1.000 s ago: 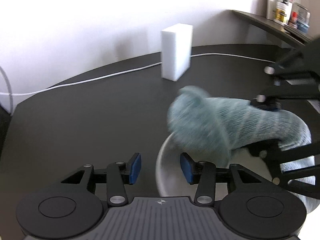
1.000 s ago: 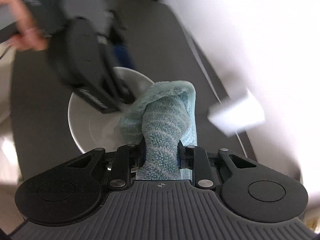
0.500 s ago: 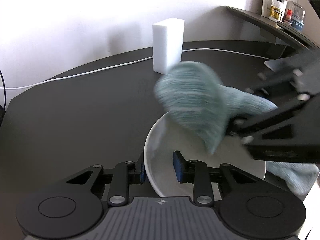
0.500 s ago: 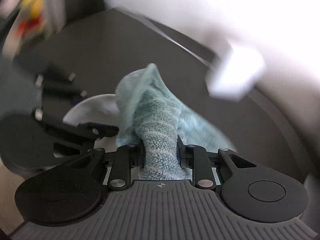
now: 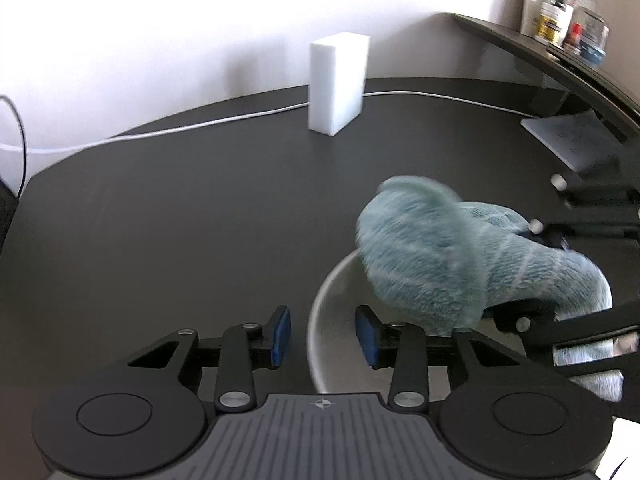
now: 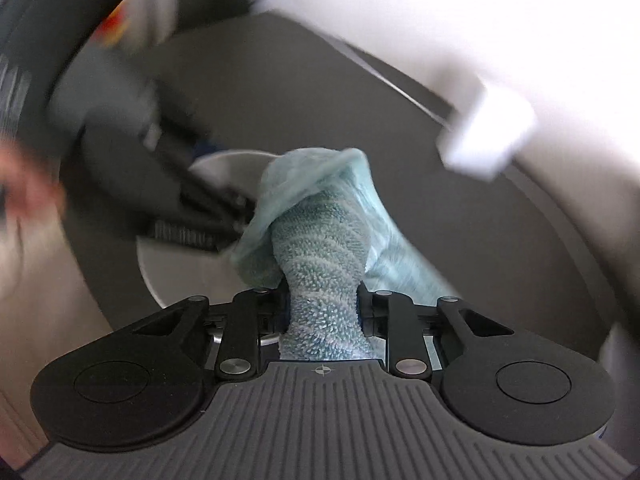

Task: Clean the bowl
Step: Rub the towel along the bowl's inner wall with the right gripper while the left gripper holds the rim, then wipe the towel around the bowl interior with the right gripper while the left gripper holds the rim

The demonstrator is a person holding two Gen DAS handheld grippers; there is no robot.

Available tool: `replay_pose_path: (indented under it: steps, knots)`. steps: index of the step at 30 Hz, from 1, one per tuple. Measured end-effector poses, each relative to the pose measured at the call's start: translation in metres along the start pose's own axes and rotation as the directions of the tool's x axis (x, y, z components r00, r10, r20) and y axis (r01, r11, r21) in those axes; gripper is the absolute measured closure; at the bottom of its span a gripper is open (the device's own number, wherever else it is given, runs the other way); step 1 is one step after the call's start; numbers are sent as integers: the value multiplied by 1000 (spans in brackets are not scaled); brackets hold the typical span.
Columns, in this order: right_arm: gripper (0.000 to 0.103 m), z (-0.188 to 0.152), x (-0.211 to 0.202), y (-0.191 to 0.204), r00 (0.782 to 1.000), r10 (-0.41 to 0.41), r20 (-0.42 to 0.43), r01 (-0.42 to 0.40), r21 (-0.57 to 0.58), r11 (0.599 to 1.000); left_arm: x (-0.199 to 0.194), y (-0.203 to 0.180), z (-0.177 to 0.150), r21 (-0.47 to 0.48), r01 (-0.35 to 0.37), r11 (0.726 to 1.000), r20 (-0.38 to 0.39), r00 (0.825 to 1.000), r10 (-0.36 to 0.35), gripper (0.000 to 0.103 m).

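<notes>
the bowl (image 5: 320, 320) sat on the dark table (image 5: 180, 208), with its near rim between the spread fingers of the left gripper (image 5: 323, 336). one blue pad sat outside the rim and the other inside, and a gap showed on each side, so the rim was straddled, not pinched. the right gripper (image 6: 322, 312) pinched a teal cloth (image 6: 320, 264) tight between its fingers, and the cloth's loose end hung over the bowl's far side.

judging from this, the wiping was under way: the cloth was at the bowl and both views were blurred with motion. whether the bowl was clean could not be told, as most of its inside was hidden by cloth and grippers. no dirt showed on the bare part.

the left view showed the straddled rim, a white block (image 5: 338, 84) standing upright well beyond the bowl, a white cable (image 5: 160, 132) along the table's back edge, and a shelf with small jars (image 5: 560, 24). the right view alone showed the grip on the cloth, and a blurred hand (image 6: 24, 184) at the left edge.
</notes>
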State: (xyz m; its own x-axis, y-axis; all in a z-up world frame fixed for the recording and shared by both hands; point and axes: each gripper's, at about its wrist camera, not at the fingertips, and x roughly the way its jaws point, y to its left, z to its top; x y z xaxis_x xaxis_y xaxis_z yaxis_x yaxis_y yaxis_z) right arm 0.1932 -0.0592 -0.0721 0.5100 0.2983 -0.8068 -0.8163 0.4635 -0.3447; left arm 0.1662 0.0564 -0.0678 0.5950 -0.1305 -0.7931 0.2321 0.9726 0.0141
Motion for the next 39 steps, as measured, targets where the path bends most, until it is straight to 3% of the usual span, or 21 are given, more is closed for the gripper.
replay_pose_path:
  steps: [3, 5, 8, 12, 15, 17, 19, 21, 25, 27, 30, 31, 32, 34, 35, 37, 39]
  knots:
    - [76, 12, 6, 4, 1000, -11, -5, 9, -292, 956, 7, -1, 3, 47, 10, 999, -16, 1000, -10, 63]
    - [76, 21, 11, 1, 1000, -6, 6, 7, -329, 944, 11, 2, 3, 21, 41, 999, -21, 999, -40, 68]
    - [76, 39, 23, -5, 999, -9, 37, 22, -349, 937, 14, 7, 5, -21, 25, 999, -12, 1000, -25, 73]
    - [75, 49, 39, -12, 999, -25, 28, 32, -265, 964, 17, 13, 5, -72, -4, 997, 0, 1000, 4, 70]
    - [76, 41, 37, -41, 1000, 31, -1, -31, 52, 998, 17, 13, 4, -94, -16, 995, 6, 1000, 16, 68]
    - [76, 27, 33, -65, 995, 100, 3, -96, 323, 942, 17, 12, 4, -103, -23, 994, 8, 1000, 24, 67]
    - [76, 12, 28, -73, 989, 145, 24, -139, 472, 870, 18, 12, 4, -114, -23, 993, 12, 1000, 25, 67]
    - [76, -8, 20, -77, 980, 189, 69, -190, 619, 762, 18, 11, 5, -116, -27, 993, 13, 1000, 29, 67]
    - [69, -38, 4, -58, 968, 213, 130, -235, 765, 600, 18, 10, 6, -115, -39, 993, 12, 999, 41, 63]
    - [68, -39, 3, -51, 966, 215, 147, -245, 791, 560, 17, 10, 6, -113, -42, 993, 12, 999, 44, 63]
    - [70, -30, 4, -41, 977, 168, 135, -213, 715, 666, 15, 11, 5, -113, -41, 993, 5, 999, 42, 61]
    - [73, -24, 5, -40, 985, 132, 114, -175, 660, 731, 13, 12, 5, -111, -32, 993, 5, 999, 33, 60]
    - [75, -15, 6, -37, 995, 57, 77, -91, 549, 831, 12, 14, 5, -109, -23, 994, 6, 1000, 24, 59]
    - [75, -6, 12, -33, 998, -50, 36, 34, 358, 933, 10, 14, 7, -100, -6, 995, 8, 1000, 7, 55]
    - [76, -2, 15, -31, 995, -95, 28, 85, 247, 965, 10, 13, 8, -93, 2, 996, 9, 1000, -1, 53]
    - [76, 3, 22, -31, 992, -119, 32, 117, 73, 991, 11, 12, 8, -90, 10, 996, 8, 1000, -9, 53]
    - [76, 9, 27, -31, 993, -112, 44, 115, -62, 991, 13, 11, 8, -87, 17, 996, 6, 1000, -17, 56]
